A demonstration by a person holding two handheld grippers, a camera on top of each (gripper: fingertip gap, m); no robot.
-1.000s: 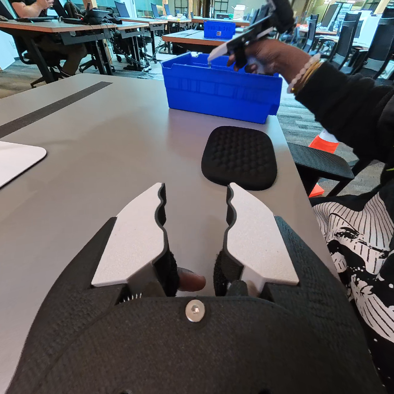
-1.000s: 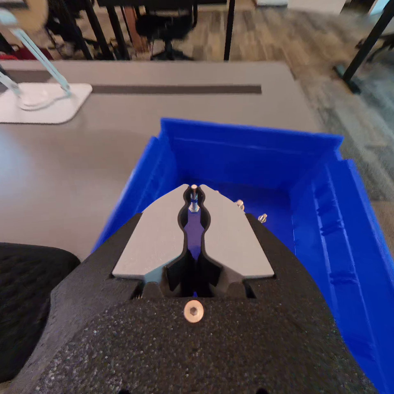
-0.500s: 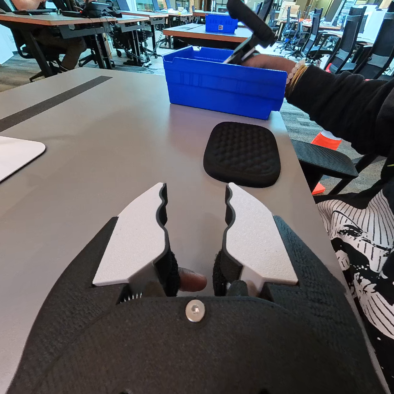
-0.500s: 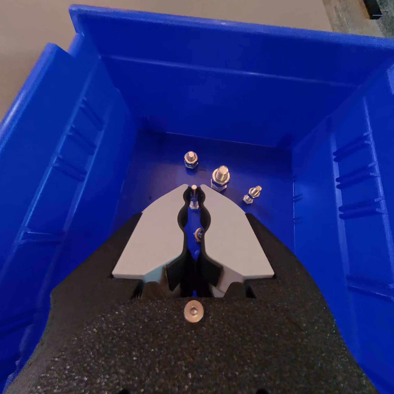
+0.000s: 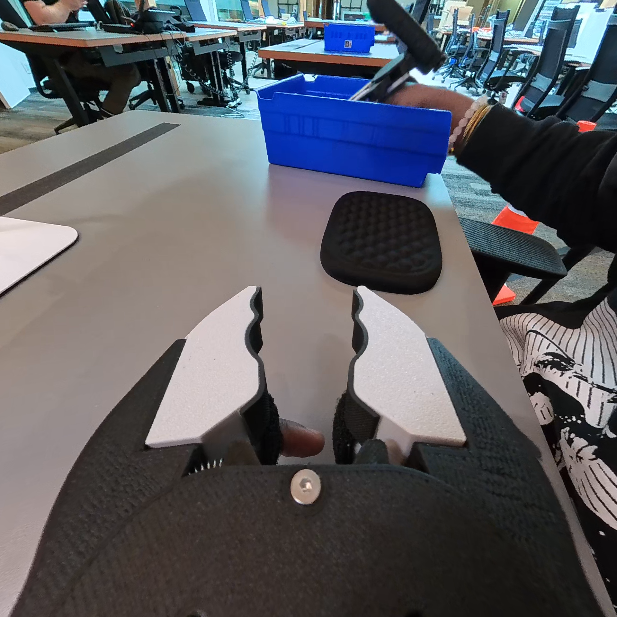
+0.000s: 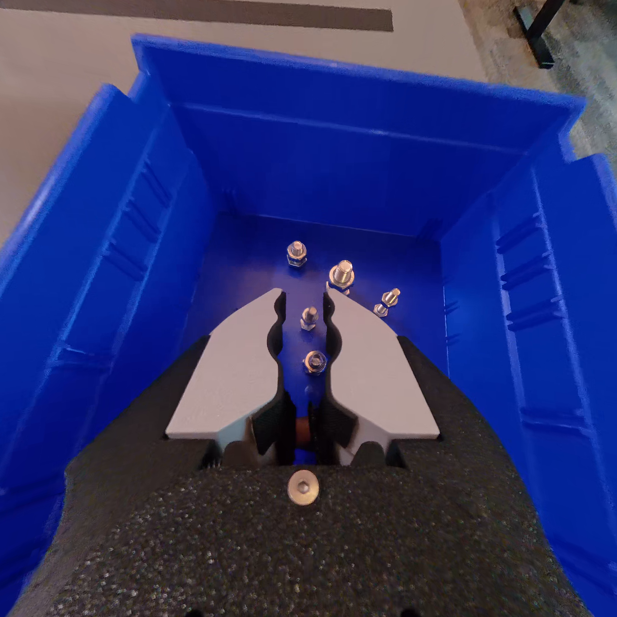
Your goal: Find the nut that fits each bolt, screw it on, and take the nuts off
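**Right gripper lowered into the blue bin, left gripper held over the table**

A grey table [image 5: 173,213] is seen below the left gripper [image 5: 307,293], whose jaws are spread with nothing between them. A black textured pad [image 5: 380,240] lies just beyond, then a blue bin [image 5: 350,140]; office desks and chairs fill the room behind. The right gripper [image 6: 304,295] is angled down inside the bin, jaws parted and empty. Five bolts with nuts [image 6: 309,317] are set upright on the bin floor, two visible between the fingers.

A black dimpled pad [image 5: 382,241] (near edge) lies on the grey table [image 5: 173,213]; office chairs [image 5: 551,60] behind.
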